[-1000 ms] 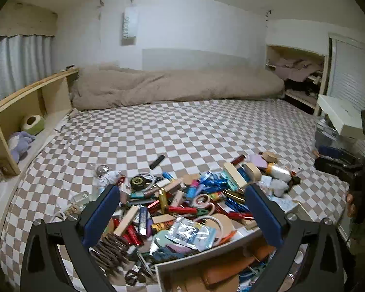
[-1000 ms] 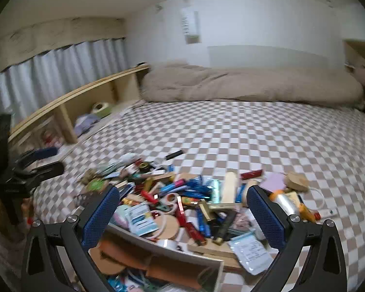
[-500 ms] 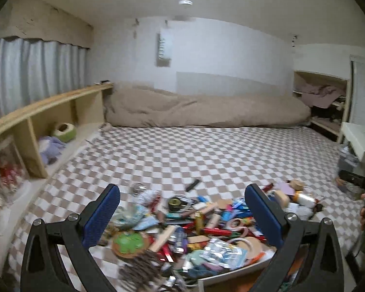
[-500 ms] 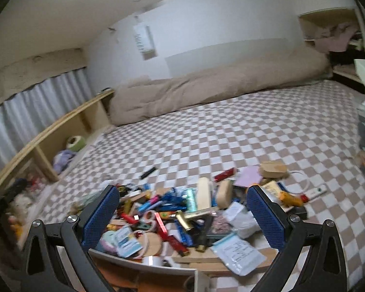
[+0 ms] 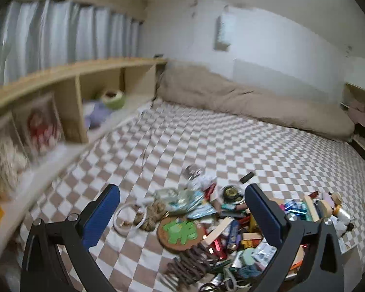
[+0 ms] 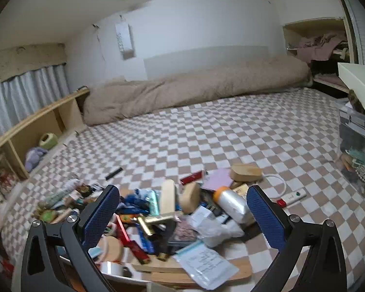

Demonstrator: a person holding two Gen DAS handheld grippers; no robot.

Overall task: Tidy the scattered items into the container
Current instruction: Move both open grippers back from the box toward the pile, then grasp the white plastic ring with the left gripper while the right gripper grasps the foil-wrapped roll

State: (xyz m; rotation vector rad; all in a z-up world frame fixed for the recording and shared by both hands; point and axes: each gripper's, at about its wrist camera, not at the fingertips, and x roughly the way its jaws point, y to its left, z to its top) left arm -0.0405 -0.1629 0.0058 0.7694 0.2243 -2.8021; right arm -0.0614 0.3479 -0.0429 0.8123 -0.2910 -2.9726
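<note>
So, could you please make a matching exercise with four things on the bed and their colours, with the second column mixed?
Things:
1. round coaster
2. bottle cap
3. small stick apart from the pile
4. folded duvet

Colours:
A. black
B. beige
C. brown with green leaves
D. orange

Pairs: 1-C, 2-D, 3-A, 4-B

My left gripper (image 5: pixel 182 211): two black angular arms, each with a triangular cutout near the base, silver round screws at the knuckles, flat fingers faced with textured blue pads (image 5: pixel 101 215). My right gripper (image 6: pixel 183 213): identical build, same black frame, silver screws, dimpled blue pads (image 6: pixel 266 215).
</note>
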